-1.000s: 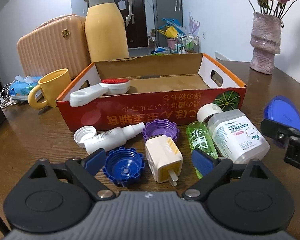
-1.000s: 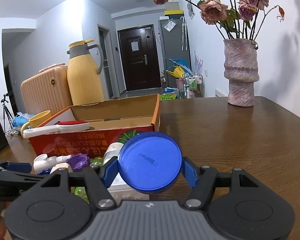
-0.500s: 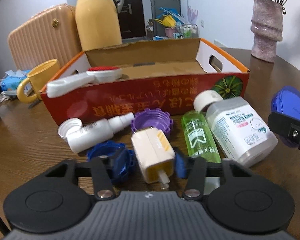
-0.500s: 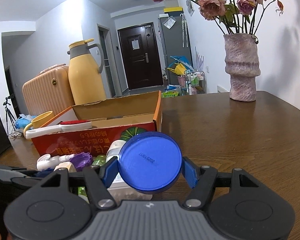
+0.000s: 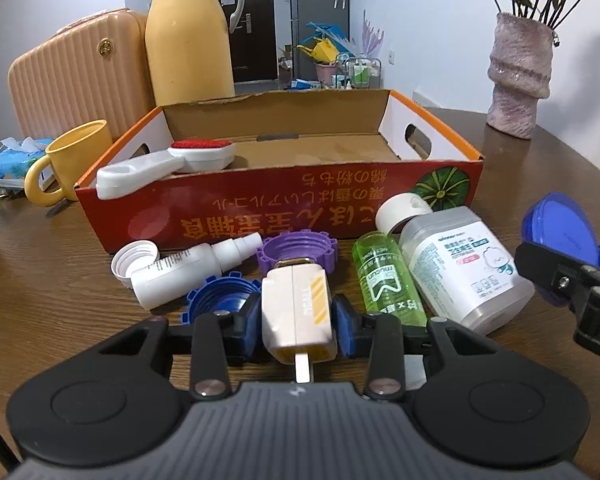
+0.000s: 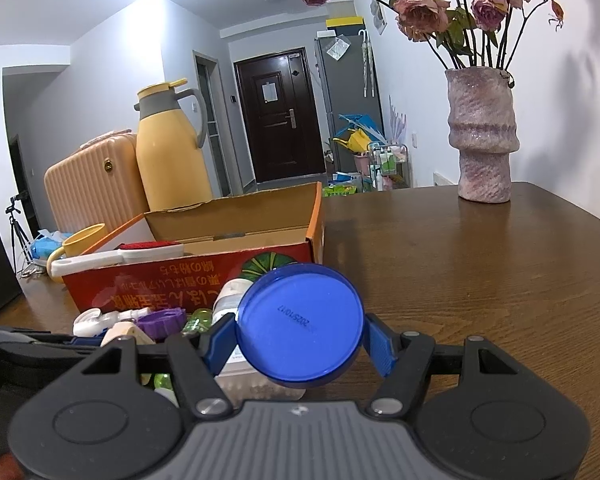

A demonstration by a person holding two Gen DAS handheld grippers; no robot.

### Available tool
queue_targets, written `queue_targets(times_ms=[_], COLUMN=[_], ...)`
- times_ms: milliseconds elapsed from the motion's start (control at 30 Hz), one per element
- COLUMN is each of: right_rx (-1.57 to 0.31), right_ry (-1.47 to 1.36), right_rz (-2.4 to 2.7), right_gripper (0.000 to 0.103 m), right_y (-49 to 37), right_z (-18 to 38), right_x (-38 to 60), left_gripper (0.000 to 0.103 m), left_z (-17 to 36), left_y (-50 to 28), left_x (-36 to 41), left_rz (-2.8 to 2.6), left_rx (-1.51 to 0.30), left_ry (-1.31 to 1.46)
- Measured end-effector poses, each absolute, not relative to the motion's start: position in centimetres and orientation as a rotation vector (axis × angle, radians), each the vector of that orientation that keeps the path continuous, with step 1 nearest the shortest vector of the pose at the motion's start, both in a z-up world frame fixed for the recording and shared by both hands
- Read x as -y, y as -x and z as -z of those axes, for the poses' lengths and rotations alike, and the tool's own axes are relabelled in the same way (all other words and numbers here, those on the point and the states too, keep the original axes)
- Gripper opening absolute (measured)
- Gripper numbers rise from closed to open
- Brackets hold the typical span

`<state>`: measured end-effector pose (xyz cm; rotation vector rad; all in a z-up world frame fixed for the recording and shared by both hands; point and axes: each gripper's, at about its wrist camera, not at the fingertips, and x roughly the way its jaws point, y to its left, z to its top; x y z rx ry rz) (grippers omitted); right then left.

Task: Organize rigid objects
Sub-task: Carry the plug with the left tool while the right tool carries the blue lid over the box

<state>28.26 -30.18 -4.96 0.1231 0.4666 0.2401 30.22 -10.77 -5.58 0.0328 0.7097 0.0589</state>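
The left gripper point(image 5: 298, 326), black with blue pads, has just been closing and now pinches the cream-and-white rectangular plastic plug adapter point(image 5: 297, 312) by its two long sides; the adapter's flat metal prong points back toward the camera. The adapter sits low over the dark brown wood-grain table point(image 5: 52, 280), in front of the box; whether it still touches the surface cannot be told.

The right gripper point(image 6: 300, 340) clamps the smooth round blue plastic lid point(image 6: 299, 323) edge-on between its blue pads, the lid's flat face toward the camera and bearing small printed characters. It is held above the table, to the right of the loose items.

Loose items lie in a row before the red-and-orange corrugated cardboard box point(image 5: 284, 216):
- a ribbed white screw cap point(image 5: 134, 258), touching the small white cylindrical spray bottle point(image 5: 188, 272) lying on its side;
- a notched blue plastic cap point(image 5: 220, 294), open side up, just left of the adapter;
- a notched purple plastic cap point(image 5: 298, 250), directly behind the adapter;
- a translucent green bottle point(image 5: 386, 280), lying flat;
- a frosted squarish bottle with a white cap point(image 5: 456, 264), lying beside the green one.

A white plastic brush with a red pad point(image 5: 168, 164) rests across the box's front left rim.
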Motion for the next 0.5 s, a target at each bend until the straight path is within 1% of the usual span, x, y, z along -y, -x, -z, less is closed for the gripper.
queue_targets(times_ms=[500], right_rx=[-0.443], right_ry=[-0.096], right_rz=[-0.232], right_gripper=[0.066], right_y=[-27.7], right_z=[4.6], right_x=[29.2], left_gripper=[0.038], left_z=[3.5], left_y=[-28.2], left_x=[9.9], left_rz=[0.001], left_rx=[-0.633], left_ry=[-0.005])
